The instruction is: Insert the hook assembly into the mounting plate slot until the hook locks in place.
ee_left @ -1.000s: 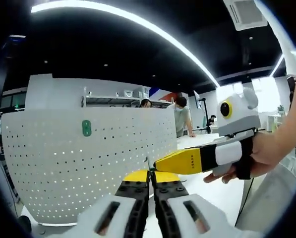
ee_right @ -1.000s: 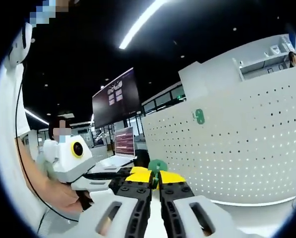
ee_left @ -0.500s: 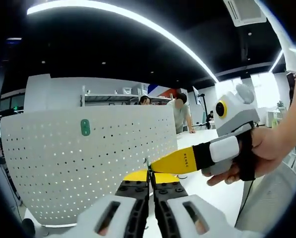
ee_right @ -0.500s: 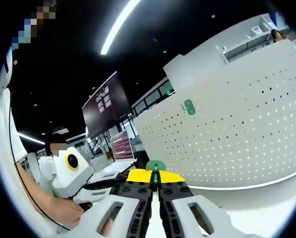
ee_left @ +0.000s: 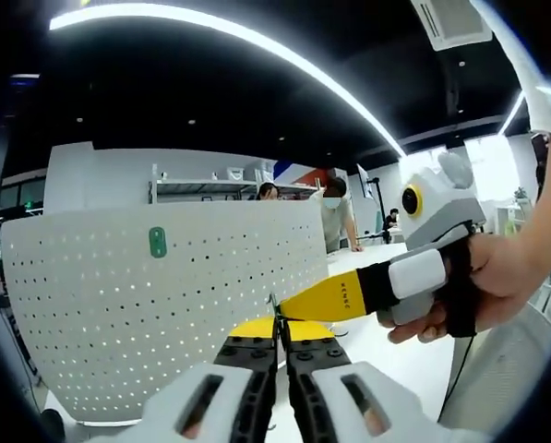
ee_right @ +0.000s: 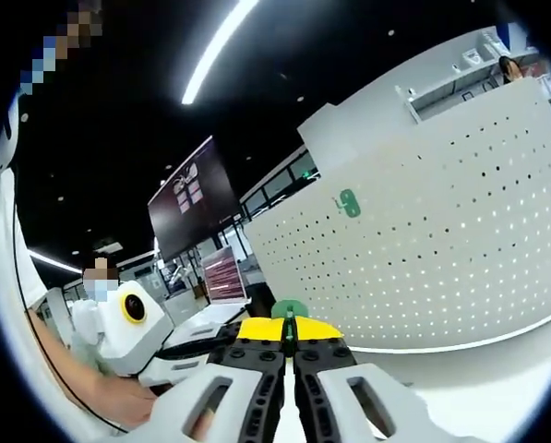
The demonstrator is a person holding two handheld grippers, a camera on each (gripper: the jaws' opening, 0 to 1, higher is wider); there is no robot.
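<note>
A white perforated mounting plate stands upright ahead, with a green hook fixed high on its face. My left gripper is shut, and a thin green edge of a hook piece shows at its yellow tips. My right gripper comes in from the right, held by a hand, its yellow tip meeting that same spot. In the right gripper view, my right gripper is shut on the green hook piece. The plate and its mounted hook are off to the right. The left gripper reaches in from the left.
A white tabletop runs under the plate. People stand behind the plate near a shelf. A dark wall screen and a lit laptop screen are at the left in the right gripper view.
The right gripper has tilted up and edged closer in the left gripper view. The right gripper view has rolled, so the plate sits higher. Both grippers stay shut at the hook piece.
</note>
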